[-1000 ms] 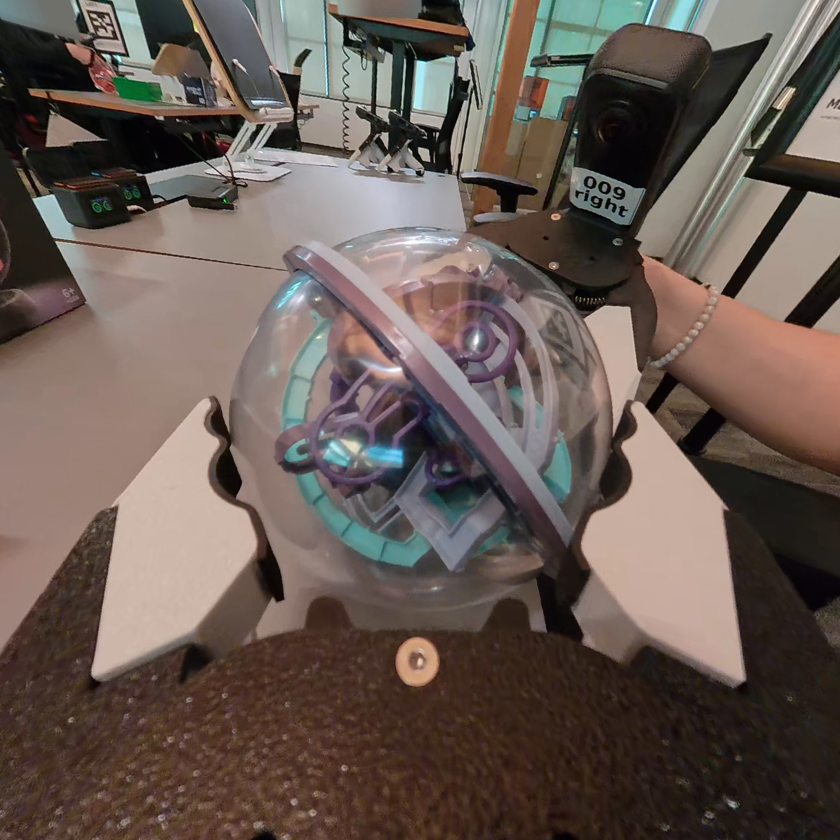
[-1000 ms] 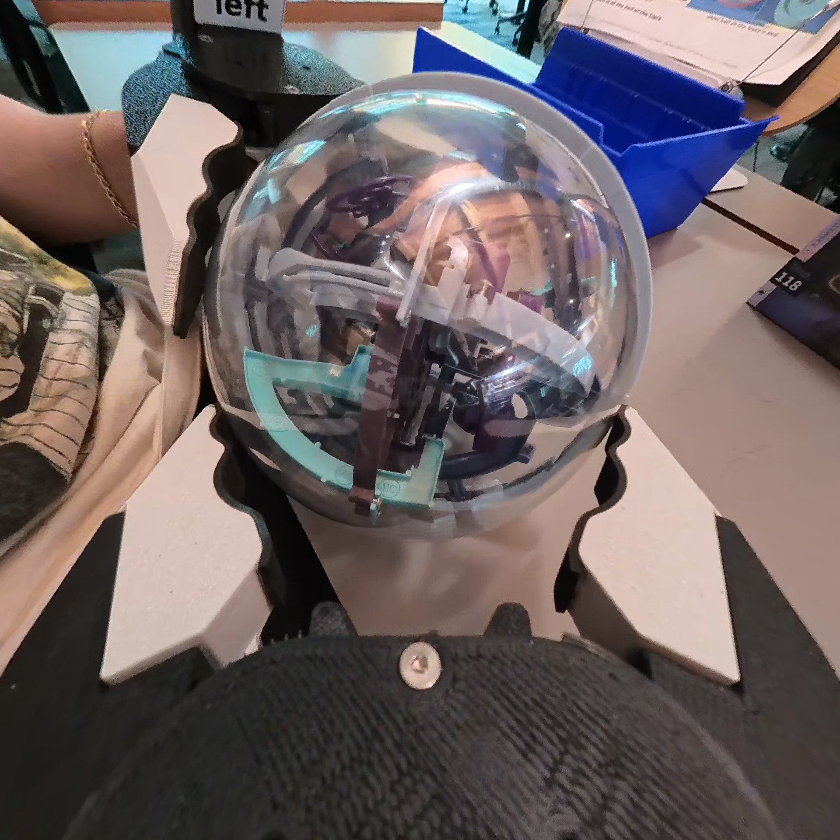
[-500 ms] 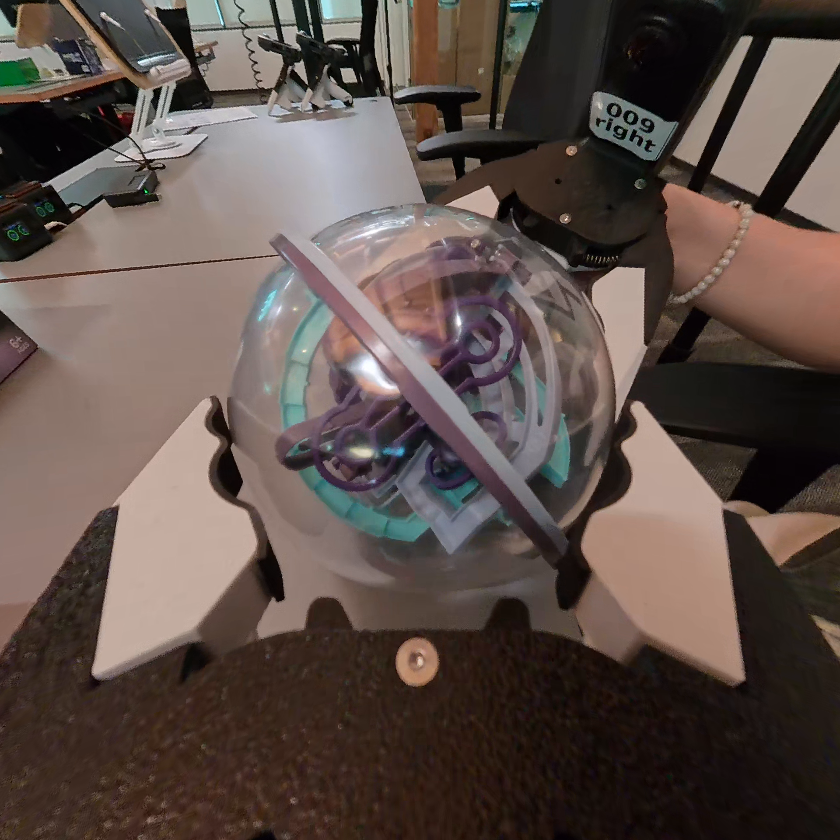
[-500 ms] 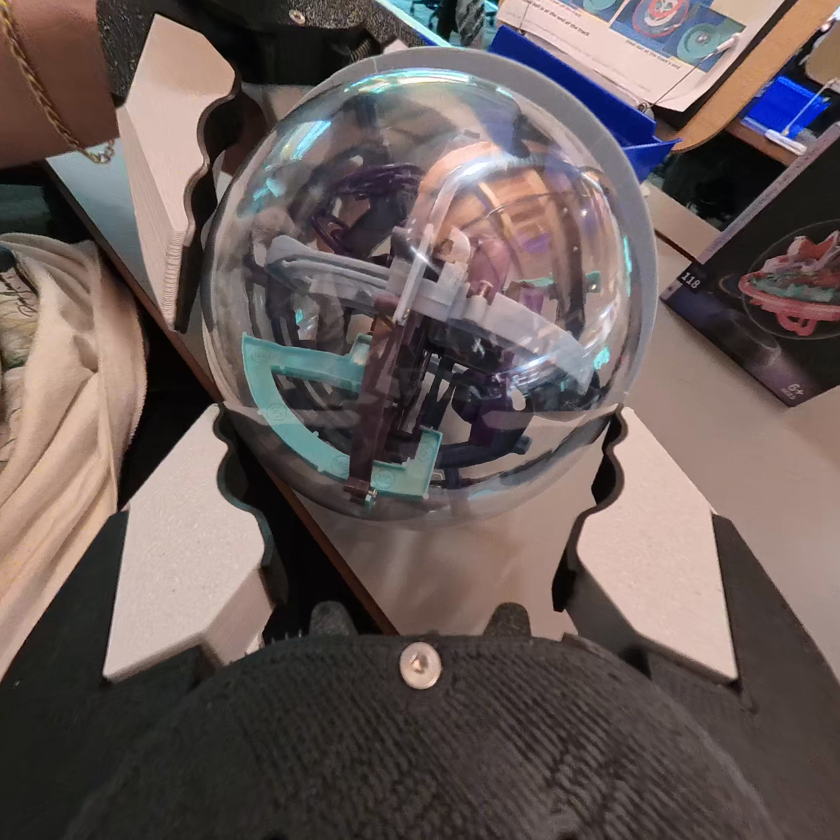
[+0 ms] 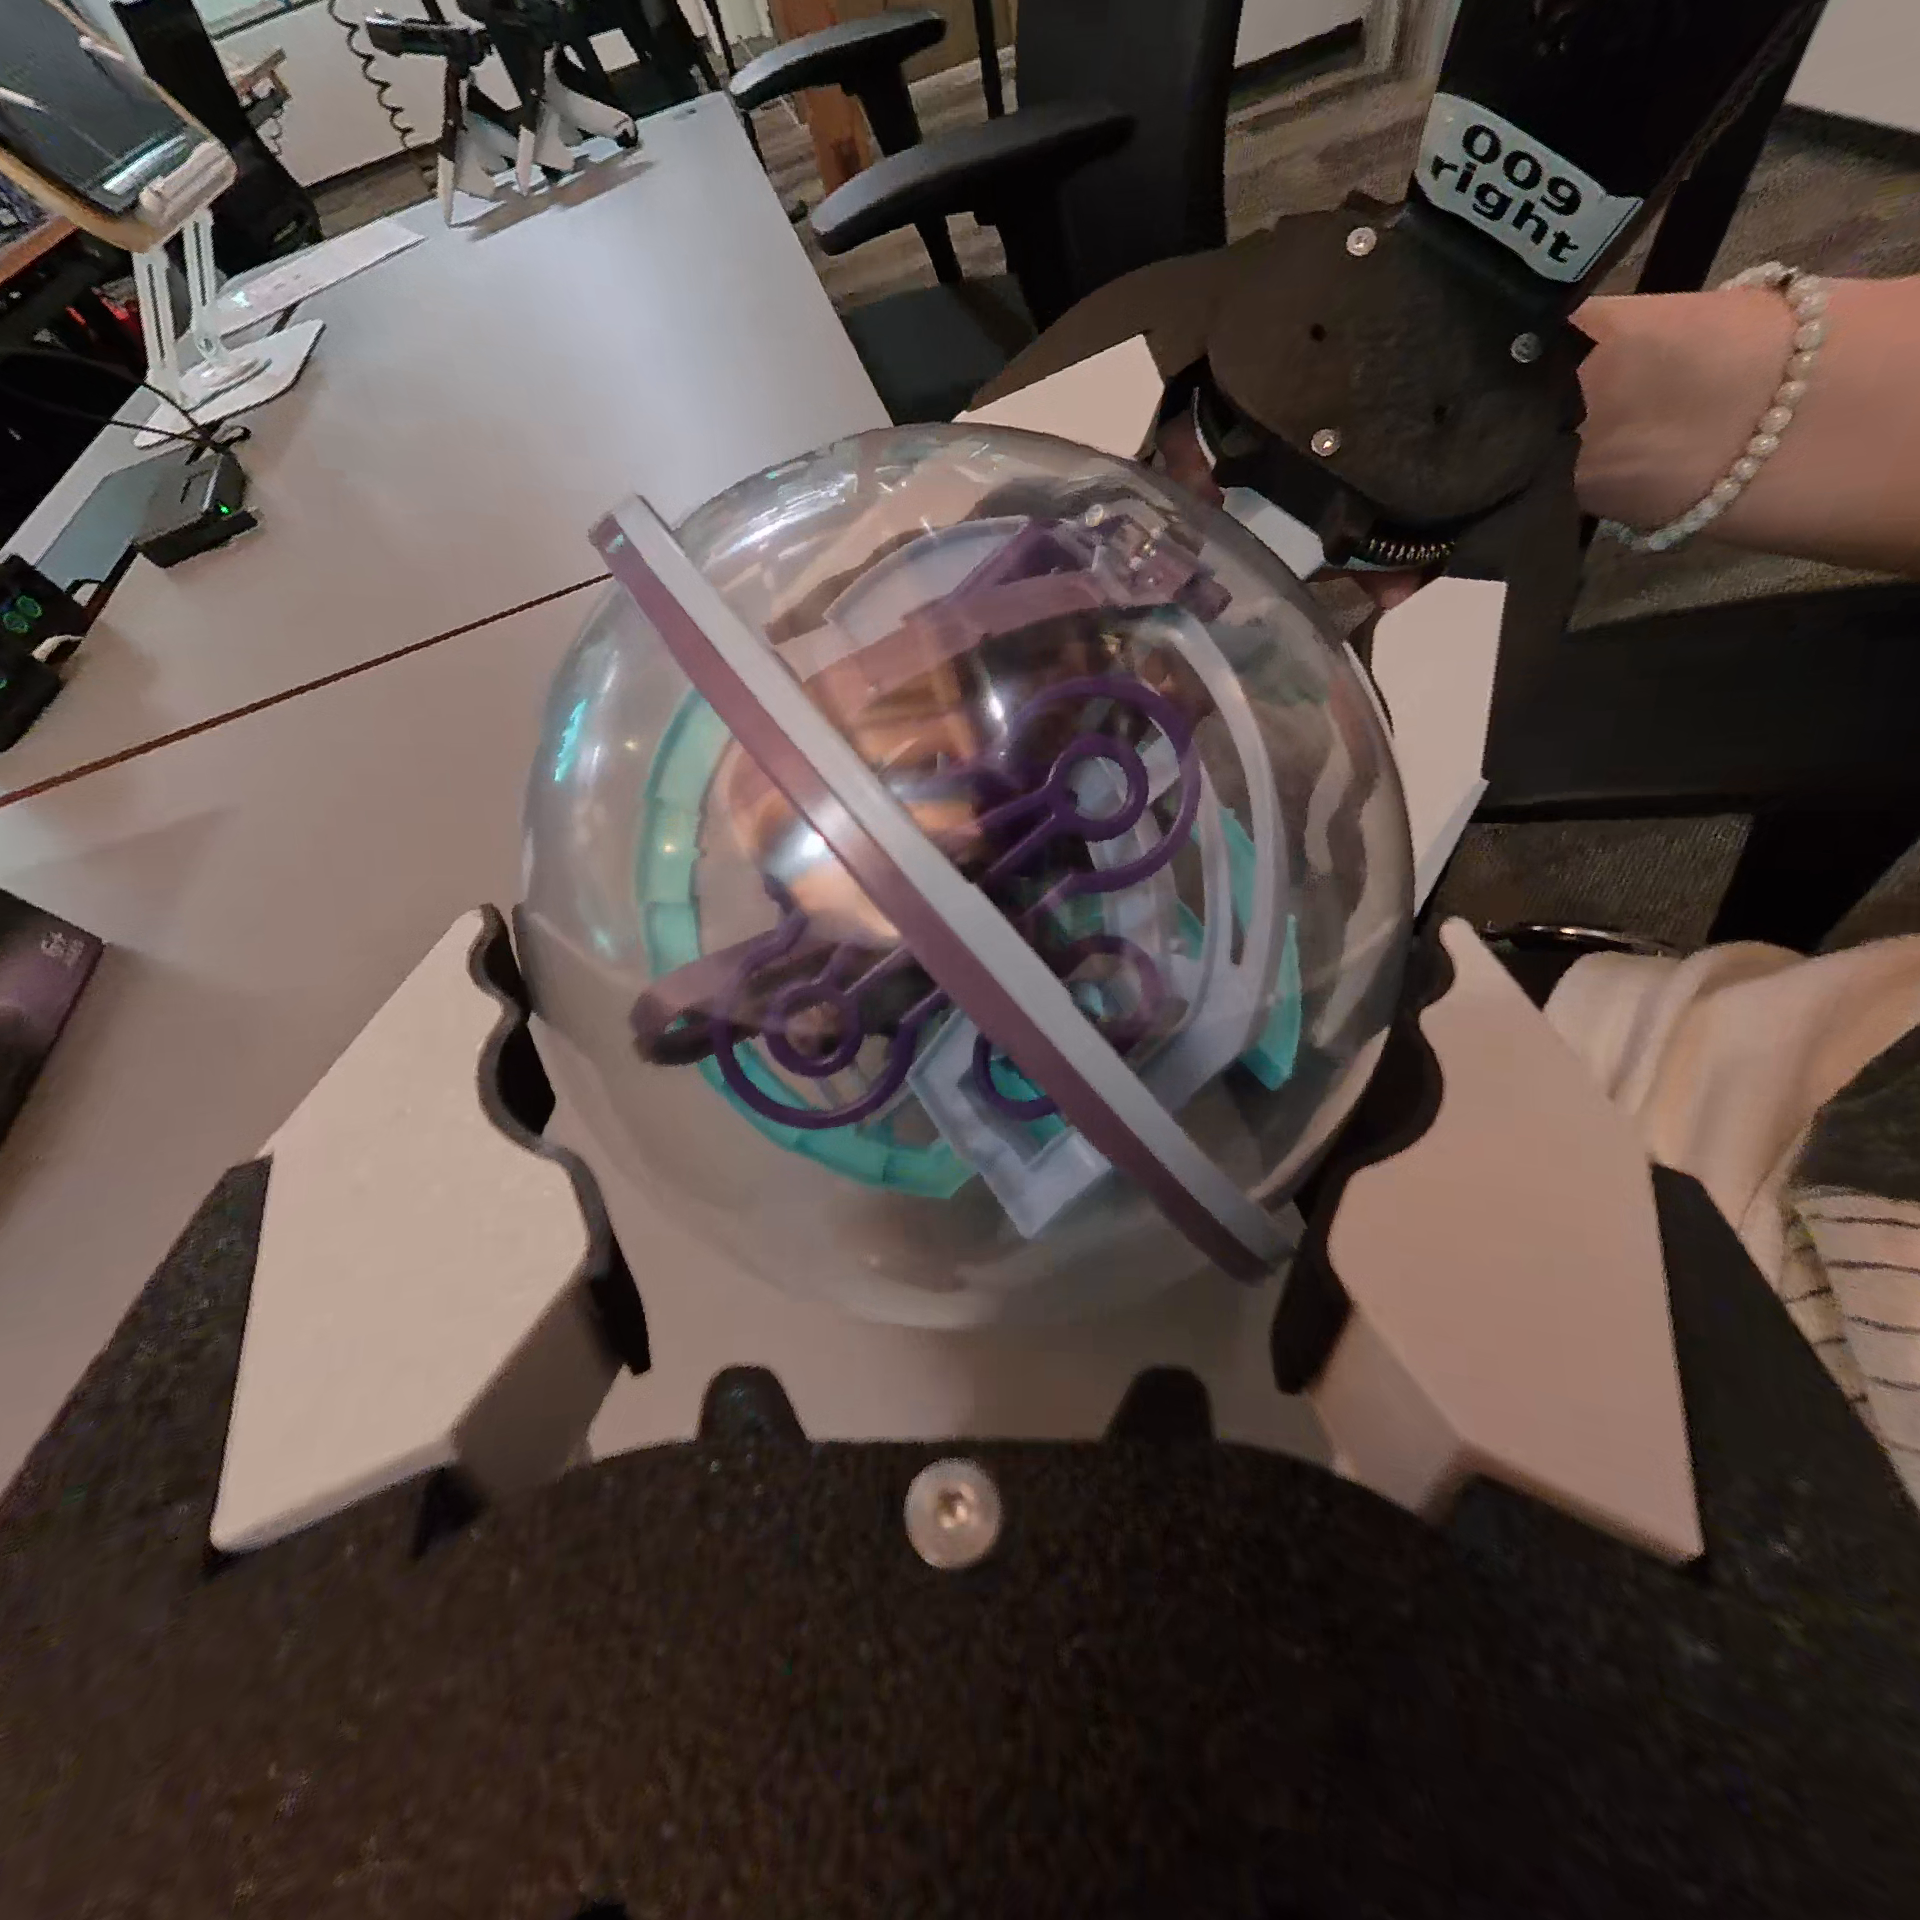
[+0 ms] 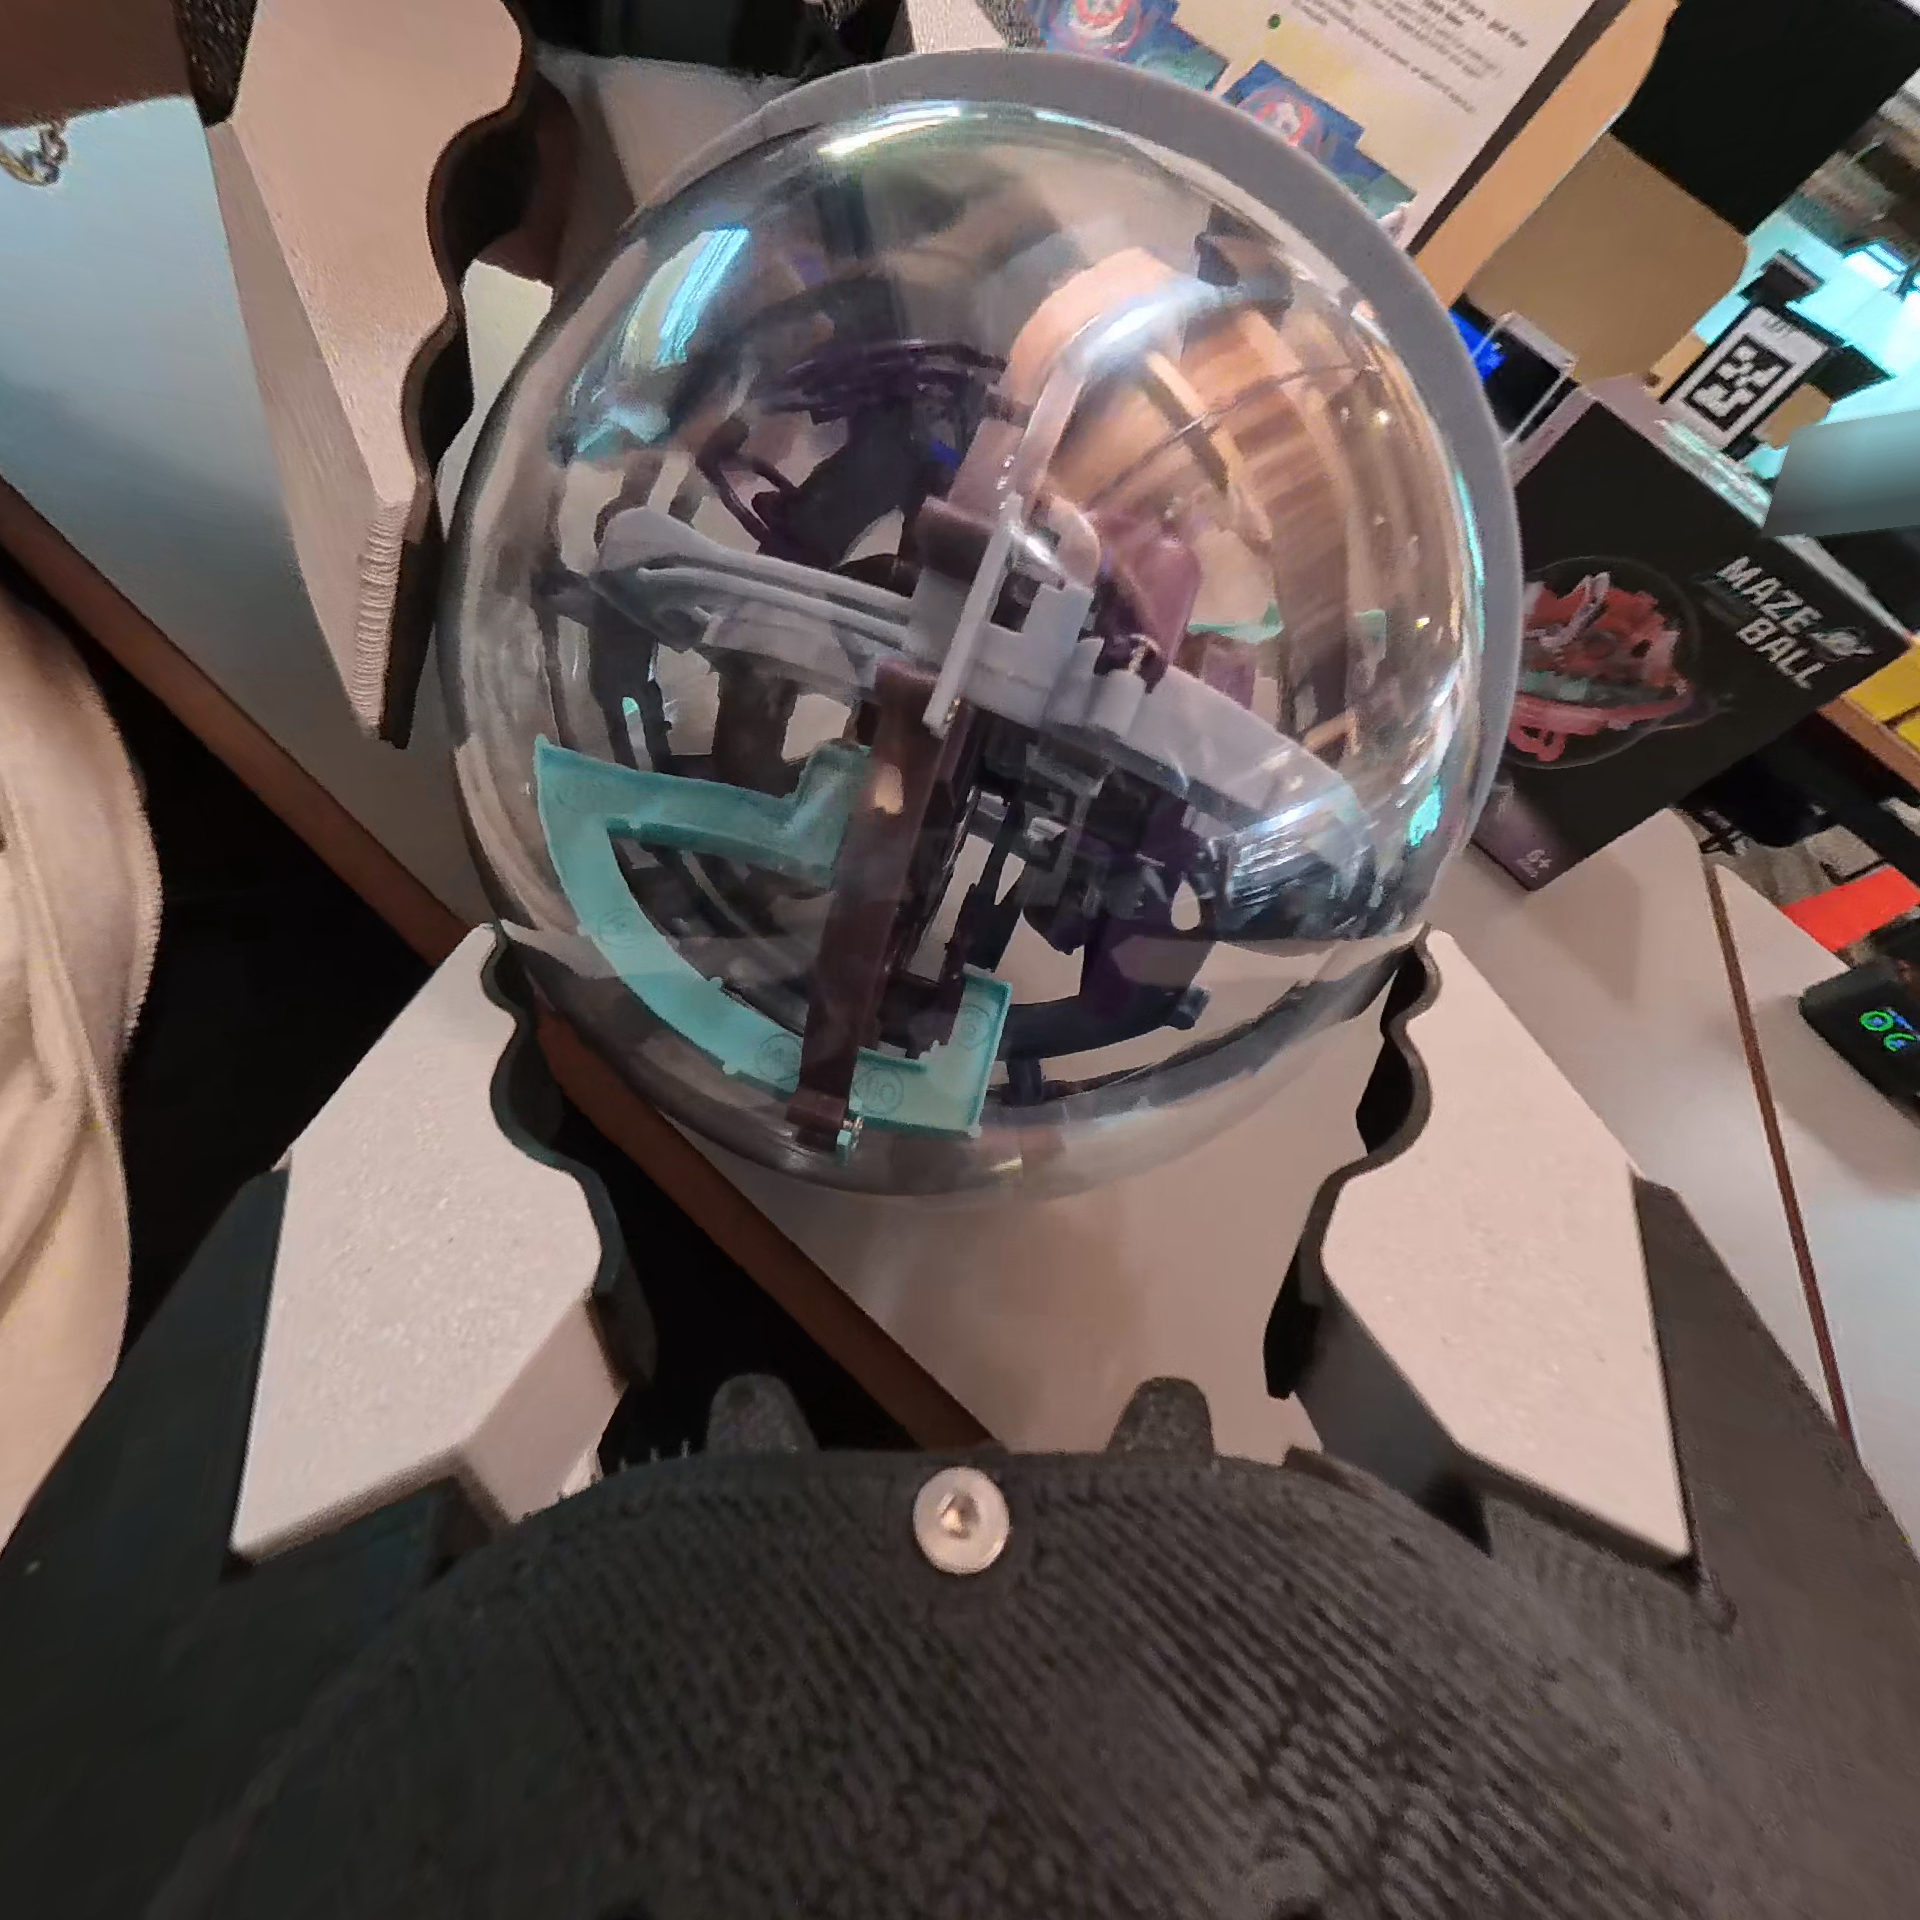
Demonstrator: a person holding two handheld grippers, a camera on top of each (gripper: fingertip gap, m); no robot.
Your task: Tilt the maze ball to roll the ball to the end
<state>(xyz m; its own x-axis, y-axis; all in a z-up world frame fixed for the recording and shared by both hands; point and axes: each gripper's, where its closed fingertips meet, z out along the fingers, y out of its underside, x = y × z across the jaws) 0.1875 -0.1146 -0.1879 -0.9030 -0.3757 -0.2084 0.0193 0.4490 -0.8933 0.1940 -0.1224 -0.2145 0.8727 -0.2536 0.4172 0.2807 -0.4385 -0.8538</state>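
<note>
Compared with a second ago, the maze ball (image 5: 966, 894) has been swung off the table (image 5: 343, 582) edge and tipped further; its grey seam ring (image 5: 935, 883) runs steeply diagonal. Judged: tilting is under way, the small ball inside not locatable. Left tool (image 5: 961, 935) and right tool (image 6: 956, 956) both spread wide, pads pressed on the sphere's opposite flanks, holding it aloft between them. Right wrist (image 5: 1704, 416) angled down from above.
</note>
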